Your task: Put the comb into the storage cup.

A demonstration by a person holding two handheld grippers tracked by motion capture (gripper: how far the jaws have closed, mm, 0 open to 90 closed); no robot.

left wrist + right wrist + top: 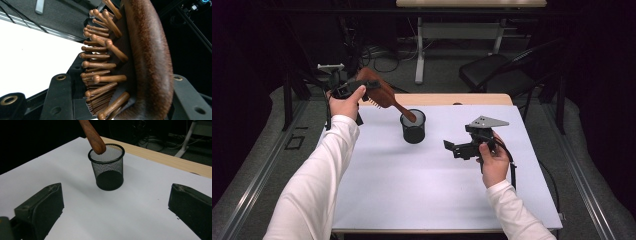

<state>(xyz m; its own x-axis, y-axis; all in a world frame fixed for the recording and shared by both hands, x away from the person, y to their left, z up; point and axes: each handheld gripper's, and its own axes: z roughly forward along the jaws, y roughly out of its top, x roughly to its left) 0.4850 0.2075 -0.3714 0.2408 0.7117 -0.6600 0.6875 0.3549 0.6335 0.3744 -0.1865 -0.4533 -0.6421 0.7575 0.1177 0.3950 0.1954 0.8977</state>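
A brown wooden hairbrush (379, 92) hangs tilted above the table, gripped at its head by my left gripper (354, 87), which is shut on it. In the left gripper view the brush's peg bristles (100, 65) and rounded back (150, 60) sit between the two black jaws. The brush's handle end (96, 143) reaches the rim of a black mesh cup (413, 126), which stands upright mid-table (108, 168). My right gripper (459, 148) hovers to the right of the cup, open and holding nothing, aimed at the cup.
A white sheet (427, 185) covers the table, with a wooden strip (452, 99) showing at the far edge. Beyond it are a black chair (497, 72), floor cables and a second table's legs (419, 50).
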